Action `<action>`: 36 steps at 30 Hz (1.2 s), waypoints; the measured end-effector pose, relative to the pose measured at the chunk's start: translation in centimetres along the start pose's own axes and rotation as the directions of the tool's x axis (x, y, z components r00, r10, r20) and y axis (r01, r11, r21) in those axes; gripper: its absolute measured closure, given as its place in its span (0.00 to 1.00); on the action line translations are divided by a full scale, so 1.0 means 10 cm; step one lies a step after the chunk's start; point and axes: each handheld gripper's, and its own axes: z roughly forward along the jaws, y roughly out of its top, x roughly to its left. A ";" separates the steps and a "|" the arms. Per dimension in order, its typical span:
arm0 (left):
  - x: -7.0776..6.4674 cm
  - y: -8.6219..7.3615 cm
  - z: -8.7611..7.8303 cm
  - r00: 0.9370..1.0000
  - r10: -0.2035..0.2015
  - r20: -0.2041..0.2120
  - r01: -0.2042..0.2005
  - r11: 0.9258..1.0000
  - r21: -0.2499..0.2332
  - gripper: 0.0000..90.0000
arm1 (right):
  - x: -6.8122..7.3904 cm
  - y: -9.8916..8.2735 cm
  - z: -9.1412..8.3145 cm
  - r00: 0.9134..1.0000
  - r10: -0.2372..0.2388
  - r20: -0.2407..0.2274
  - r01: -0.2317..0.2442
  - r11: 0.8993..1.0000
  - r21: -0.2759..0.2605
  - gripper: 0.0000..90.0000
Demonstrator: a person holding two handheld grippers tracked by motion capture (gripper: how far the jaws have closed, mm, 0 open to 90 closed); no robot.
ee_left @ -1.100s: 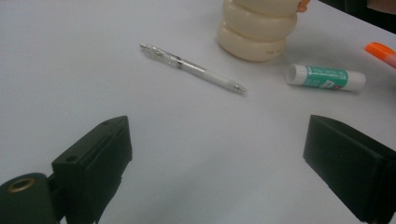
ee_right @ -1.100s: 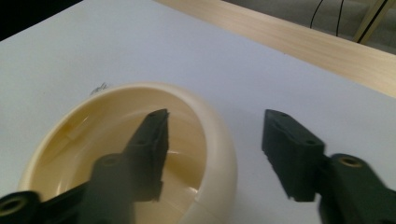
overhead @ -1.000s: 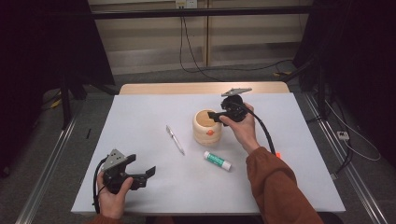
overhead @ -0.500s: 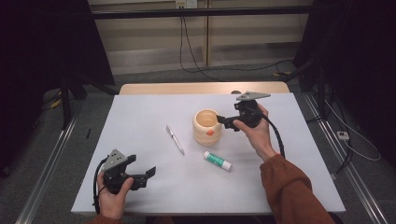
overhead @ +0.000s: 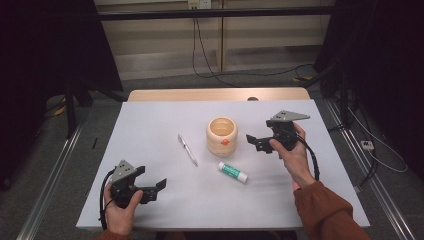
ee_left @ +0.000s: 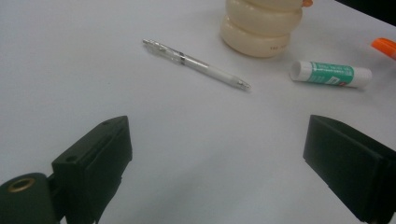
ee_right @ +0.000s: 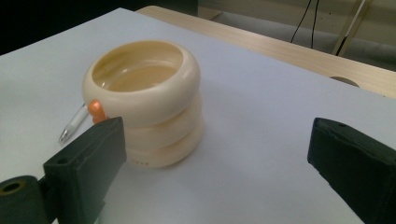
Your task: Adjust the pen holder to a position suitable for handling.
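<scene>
The cream ribbed cup (overhead: 222, 135) stands upright a little right of the middle of the white table (overhead: 150, 125). A small orange thing (overhead: 226, 142) sits against its near side; what it is I cannot tell.

The right gripper (overhead: 258, 142) is held just to the right of the cup, pointing at it but not touching. Its fingers (ee_right: 88, 158) have just been opening; they stand wide apart and nothing is between them.

A clear pen (overhead: 188, 149) lies left of the cup, and a glue stick (overhead: 232, 172) with a green label lies nearer, in front of the cup.

The left gripper (overhead: 159, 187) is at the near left part of the table, well apart from the cup. Its fingers (ee_left: 93, 163) are also apart and hold nothing.
</scene>
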 end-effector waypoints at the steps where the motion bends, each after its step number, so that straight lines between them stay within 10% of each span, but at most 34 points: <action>1: 0.00 0.00 0.00 1.000 0.001 -0.001 -0.001 1.000 0.000 0.09 | 0.00 -0.02 -0.02 1.000 0.000 0.000 0.000 1.000 -0.001 0.04; 36: -0.01 -0.01 -0.05 1.000 0.003 -0.015 -0.004 1.000 -0.027 0.10 | -0.13 -0.82 -0.83 0.983 0.067 0.173 -0.049 0.993 -0.106 0.06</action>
